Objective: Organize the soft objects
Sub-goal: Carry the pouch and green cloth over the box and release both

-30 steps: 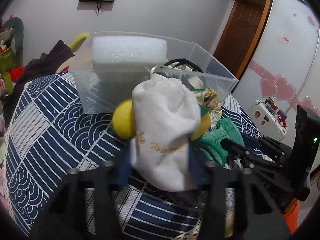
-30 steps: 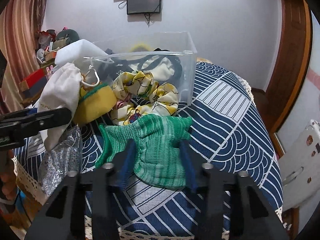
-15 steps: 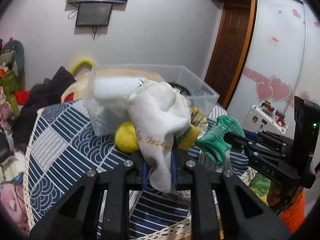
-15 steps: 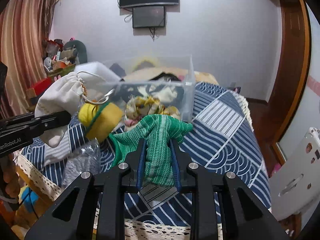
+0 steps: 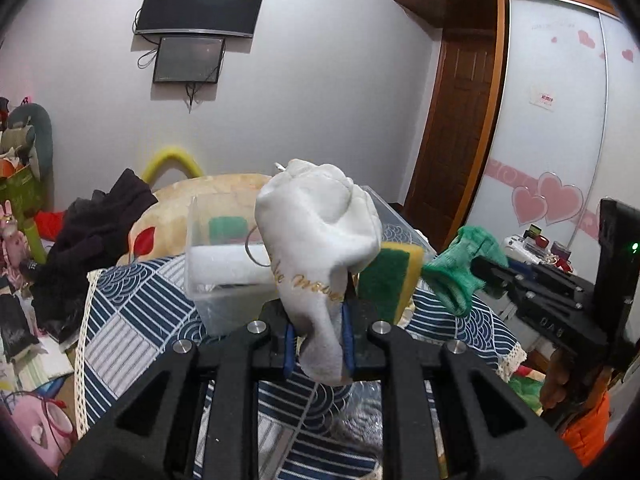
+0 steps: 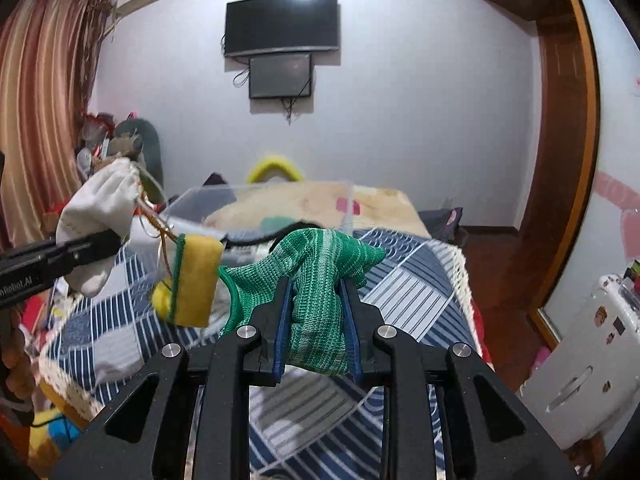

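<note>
— Both bundles are up off the bed now; a second ago my grippers sat spread around them on the quilt. What's on the left?

— My left gripper (image 5: 318, 338) is clamped on the white drawstring cloth pouch with gold lettering (image 5: 318, 240), pinched at its lower end, the bulk of it standing above the fingers. A yellow sponge with a green scouring face (image 5: 390, 276) rides just beside it.

— My right-side camera adds something: that sponge (image 6: 196, 280) dangles from the pouch's (image 6: 102, 216) cords, hanging in the air over the blue-and-white wave-patterned quilt (image 6: 408, 276).

— And the right?

— My right gripper (image 6: 318, 332) is squeezed onto the green knitted glove (image 6: 320, 292), cuff bunched between the blue pads. From the left camera the glove (image 5: 460, 272) only pokes out past the gripper's tip.

— The bin?

— The clear plastic storage box (image 5: 218, 264) sits on the quilt behind the pouch, a white foam block (image 5: 224, 266) inside. A second ago it filled my view; now it sits lower and smaller.
</note>
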Demonstrator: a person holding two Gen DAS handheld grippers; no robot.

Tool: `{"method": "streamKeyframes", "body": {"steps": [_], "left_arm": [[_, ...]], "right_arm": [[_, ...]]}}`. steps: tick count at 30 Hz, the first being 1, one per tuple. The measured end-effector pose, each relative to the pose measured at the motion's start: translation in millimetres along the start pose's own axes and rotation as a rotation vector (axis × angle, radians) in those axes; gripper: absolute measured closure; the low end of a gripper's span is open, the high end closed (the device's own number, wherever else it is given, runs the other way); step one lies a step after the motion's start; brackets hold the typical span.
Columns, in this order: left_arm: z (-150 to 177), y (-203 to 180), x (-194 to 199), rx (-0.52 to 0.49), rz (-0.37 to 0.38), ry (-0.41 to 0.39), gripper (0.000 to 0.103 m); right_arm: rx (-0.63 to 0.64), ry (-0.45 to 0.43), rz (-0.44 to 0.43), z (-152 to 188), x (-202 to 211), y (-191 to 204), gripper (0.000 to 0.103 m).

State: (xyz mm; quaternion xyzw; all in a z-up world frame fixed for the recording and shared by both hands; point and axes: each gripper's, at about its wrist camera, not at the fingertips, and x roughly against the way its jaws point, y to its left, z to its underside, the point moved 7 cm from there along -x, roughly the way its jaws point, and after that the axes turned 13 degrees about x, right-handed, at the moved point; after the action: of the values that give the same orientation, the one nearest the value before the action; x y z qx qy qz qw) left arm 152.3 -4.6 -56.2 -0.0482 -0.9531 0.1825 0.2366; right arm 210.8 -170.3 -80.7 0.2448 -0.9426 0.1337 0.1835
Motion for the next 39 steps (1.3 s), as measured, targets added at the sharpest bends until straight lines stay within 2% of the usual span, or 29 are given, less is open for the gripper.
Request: {"method": "streamKeyframes", "body": {"steps": [7,11,21,32,39], "left_arm": [[-6,4,-7,-0.016,-0.031,-0.003,0.085],[-12,14,-4,-0.001,-0.054,-0.016,0.085],[-31,15,-13,0.007,-0.042,-0.011,0.085],[-64,23,-57,0.012,-0.095,0.009,0.085],[-58,42,-94,0.029,-0.143,0.081,0.085]], "right_arm": [[0.000,-0.048,0.035,-20,1,-11,0.082],[-0.025,-0.048,0.049,-17,4,-19,0.082],[-0.010,-0.042,0.036,-19,-2,-16,0.082],[0.030,-0.046,0.010,-48,-32,0,0.082],[0.062,0.010,-0.017,-50,-64,14,0.082]]}}
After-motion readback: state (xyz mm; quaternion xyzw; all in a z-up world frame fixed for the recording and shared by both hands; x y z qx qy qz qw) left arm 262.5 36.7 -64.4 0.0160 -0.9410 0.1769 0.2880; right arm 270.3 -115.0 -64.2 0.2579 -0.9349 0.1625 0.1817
